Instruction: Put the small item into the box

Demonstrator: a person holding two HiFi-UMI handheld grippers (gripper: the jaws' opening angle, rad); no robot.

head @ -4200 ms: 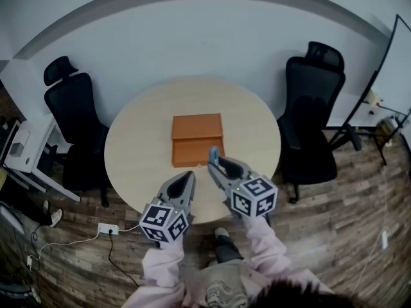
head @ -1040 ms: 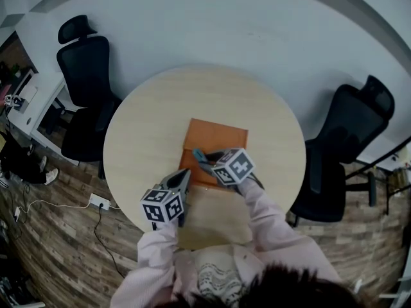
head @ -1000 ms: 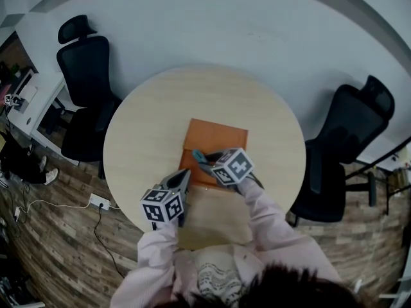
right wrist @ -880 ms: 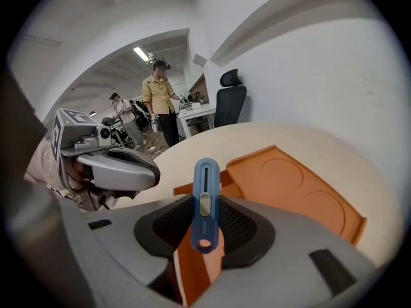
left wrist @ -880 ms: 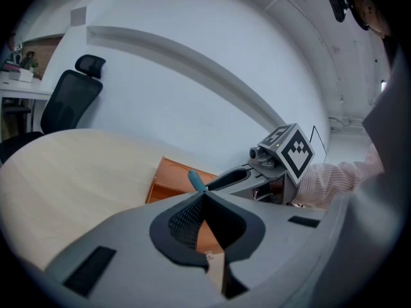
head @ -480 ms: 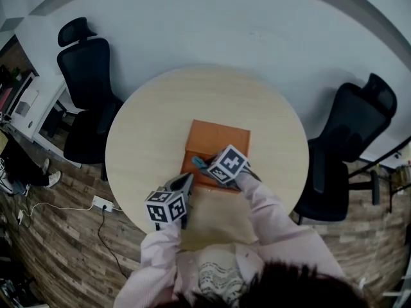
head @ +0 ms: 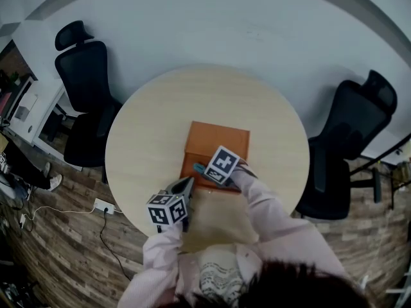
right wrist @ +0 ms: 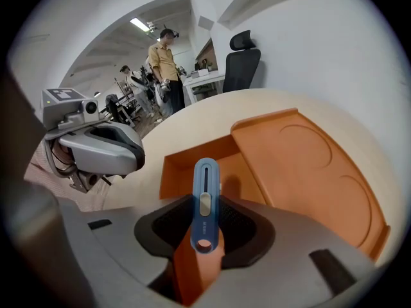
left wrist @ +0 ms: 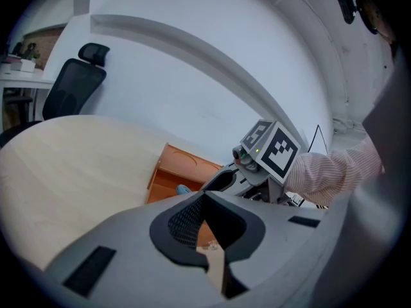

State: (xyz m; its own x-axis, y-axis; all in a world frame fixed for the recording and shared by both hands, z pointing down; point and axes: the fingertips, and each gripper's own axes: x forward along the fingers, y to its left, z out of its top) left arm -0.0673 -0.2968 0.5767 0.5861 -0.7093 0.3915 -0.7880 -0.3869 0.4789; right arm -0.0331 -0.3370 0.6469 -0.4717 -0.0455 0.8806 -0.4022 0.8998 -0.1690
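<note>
— Lower than a second ago, the right claw (right wrist: 204,213) tilts more steeply over the box (right wrist: 168,174); what does it carry?
— It pinches the blue cutter (right wrist: 205,178) by its holed end, long axis along the jaws, tip out over the open tray. The left claw (left wrist: 207,201), jaws together and empty, hovers above the round pale bench (head: 148,140); black chairs (head: 87,76), white wall (head: 225,31) behind.

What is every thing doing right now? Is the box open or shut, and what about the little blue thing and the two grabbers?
Box: open, standing on the table.
Lid: folded back behind the tray.
Blue item: gripped, pointing at the open tray, not let go yet.
Right gripper: shut on the blue item.
Left gripper: shut, holding nothing, near the box.
</note>
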